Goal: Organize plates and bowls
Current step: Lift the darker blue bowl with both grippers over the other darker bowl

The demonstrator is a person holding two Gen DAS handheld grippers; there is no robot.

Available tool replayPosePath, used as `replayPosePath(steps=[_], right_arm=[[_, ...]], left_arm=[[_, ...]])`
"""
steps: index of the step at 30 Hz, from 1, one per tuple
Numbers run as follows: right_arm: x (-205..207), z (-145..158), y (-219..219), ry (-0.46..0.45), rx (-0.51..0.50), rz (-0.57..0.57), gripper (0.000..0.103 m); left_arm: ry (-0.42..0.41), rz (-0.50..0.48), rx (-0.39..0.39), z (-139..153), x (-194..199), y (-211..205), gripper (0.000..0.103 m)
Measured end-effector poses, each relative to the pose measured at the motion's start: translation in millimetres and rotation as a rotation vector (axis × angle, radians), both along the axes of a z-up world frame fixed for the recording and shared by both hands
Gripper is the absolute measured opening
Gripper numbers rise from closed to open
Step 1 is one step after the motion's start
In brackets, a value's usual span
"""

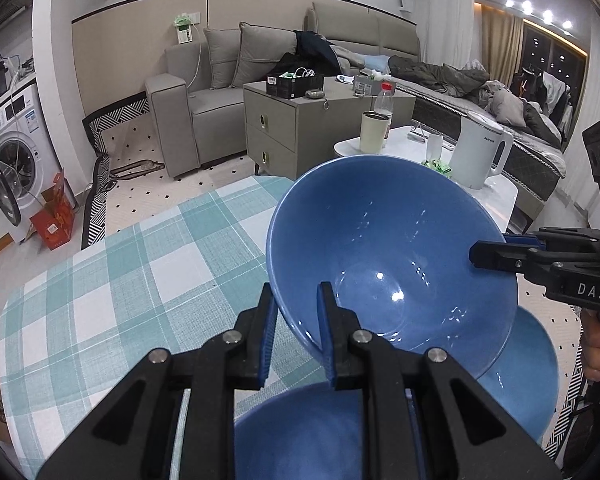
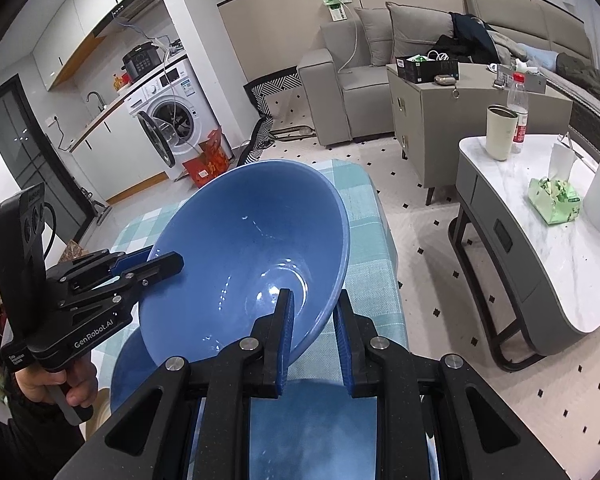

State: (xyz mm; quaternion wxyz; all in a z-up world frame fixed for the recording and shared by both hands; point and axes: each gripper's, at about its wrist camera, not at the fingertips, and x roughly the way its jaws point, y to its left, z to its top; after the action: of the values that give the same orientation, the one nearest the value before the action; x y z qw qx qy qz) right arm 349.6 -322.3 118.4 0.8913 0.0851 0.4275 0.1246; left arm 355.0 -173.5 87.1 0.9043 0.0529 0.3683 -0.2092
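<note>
- Step in hand, as I read it: blue bowl [image 1: 392, 256] carried by both grippers, clear of the checked tablecloth [image 1: 112, 280], prob. on its way to be stacked.
- Left gripper [image 1: 298, 312]: jaws clamped on the bowl's near-left rim, one pad inside, one outside.
- Bowl itself: tilted, mouth toward the cameras, empty; only light glints inside.
- Right gripper [image 2: 314, 312]: also clamped on the bowl's rim, opposite side, pad in/pad out.
- Under the bowl: two more blue dishes, one [image 1: 300, 432] below the left gripper, one [image 1: 528, 364] to the bowl's lower right. Both look empty; plate or bowl, can't tell.
- Next move, my guess: level the bowl, centre it over a lower dish, lower evenly w/ both hands so it nests without clinking, then release both sides together.
</note>
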Motion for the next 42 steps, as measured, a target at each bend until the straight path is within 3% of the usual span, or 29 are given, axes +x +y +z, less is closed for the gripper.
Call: replayPosePath(steps=[15, 42], right_arm=[[-39, 43, 22, -0.089, -0.020, 0.020, 0.020], [-82, 45, 69, -0.111, -0.011, 0.107, 0.020]], left_arm=[[-0.078, 0.032, -0.006, 32, -42, 18, 0.018], [-0.110, 0.096, 0.012, 33, -99, 57, 0.018]])
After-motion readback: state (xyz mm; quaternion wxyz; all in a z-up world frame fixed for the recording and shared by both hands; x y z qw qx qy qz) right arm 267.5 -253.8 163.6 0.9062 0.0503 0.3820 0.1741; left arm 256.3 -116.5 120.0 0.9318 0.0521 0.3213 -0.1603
